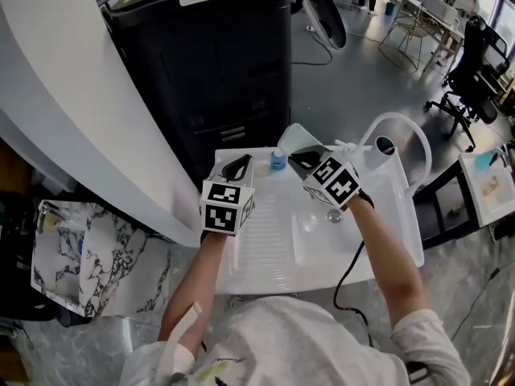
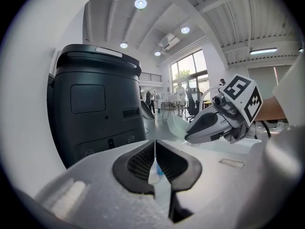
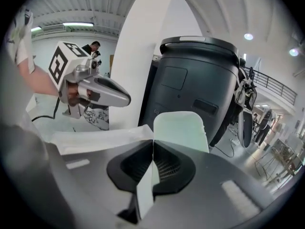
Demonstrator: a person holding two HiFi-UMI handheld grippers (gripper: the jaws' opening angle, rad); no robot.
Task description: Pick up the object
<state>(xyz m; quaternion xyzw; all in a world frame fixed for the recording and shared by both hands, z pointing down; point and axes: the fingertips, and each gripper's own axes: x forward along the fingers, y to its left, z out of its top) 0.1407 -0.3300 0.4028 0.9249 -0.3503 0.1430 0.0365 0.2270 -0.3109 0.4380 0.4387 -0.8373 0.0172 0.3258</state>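
Note:
A pale green, flat plastic piece (image 3: pixel 181 130) stands up from between the jaws of my right gripper (image 3: pixel 153 149), which is shut on its lower edge. In the head view the piece (image 1: pixel 296 140) sticks out past the right gripper (image 1: pixel 304 161), held above the back of the white sink unit (image 1: pixel 265 256). My left gripper (image 1: pixel 239 166) hovers beside it on the left, a little apart. Its jaws (image 2: pixel 155 149) are shut with nothing between them. From the left gripper view, the right gripper (image 2: pixel 190 136) shows with the green piece (image 2: pixel 175 124) ahead of it.
A small blue bottle (image 1: pixel 278 161) stands on the sink unit's back edge between the grippers. A tall black machine (image 1: pixel 209 63) rises right behind. A white curved tube (image 1: pixel 402 127) arches at the right. A marbled slab (image 1: pixel 80 256) lies at the left, an office chair (image 1: pixel 475 71) at the far right.

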